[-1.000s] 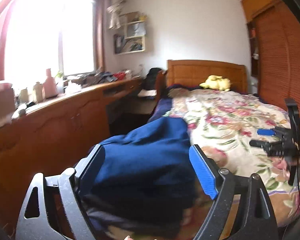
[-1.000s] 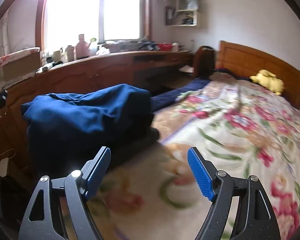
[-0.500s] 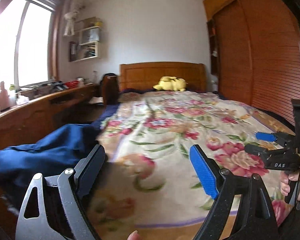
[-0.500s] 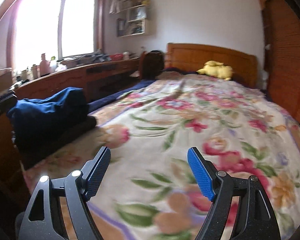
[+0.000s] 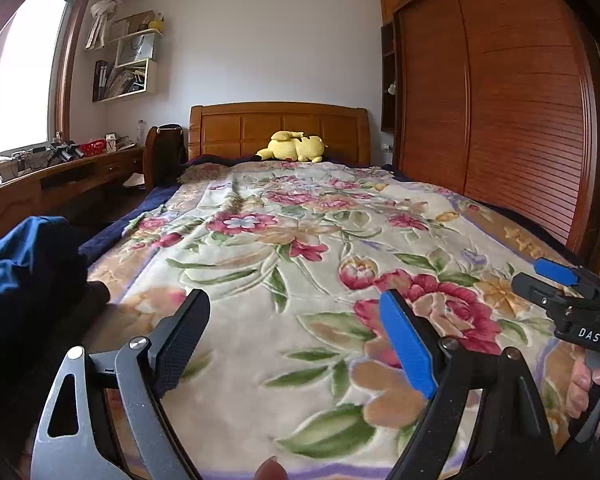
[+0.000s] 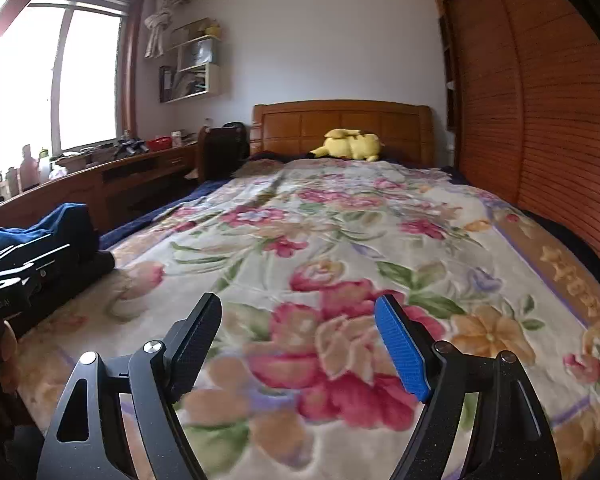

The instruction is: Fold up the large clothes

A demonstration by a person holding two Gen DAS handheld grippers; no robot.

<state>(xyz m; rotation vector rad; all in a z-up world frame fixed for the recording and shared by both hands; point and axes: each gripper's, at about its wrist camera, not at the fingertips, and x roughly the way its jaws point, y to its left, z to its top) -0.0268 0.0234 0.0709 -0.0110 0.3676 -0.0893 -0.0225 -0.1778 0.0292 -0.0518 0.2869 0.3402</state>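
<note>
Both views swung right off blue garment (image 5: 28, 264) | both hand-held grippers (image 5: 294, 340) (image 6: 298, 344) spread, empty | risk: garment slides off bed (image 5: 300, 216) edge

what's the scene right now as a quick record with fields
place: bedroom, bed under a floral blanket
clothes: blue pile at the bed's left edge, untouched
left gripper: open, empty, over the blanket
right gripper: open, empty, over the blanket
plush: yellow, by the headboard
folding: not yet begun
</note>
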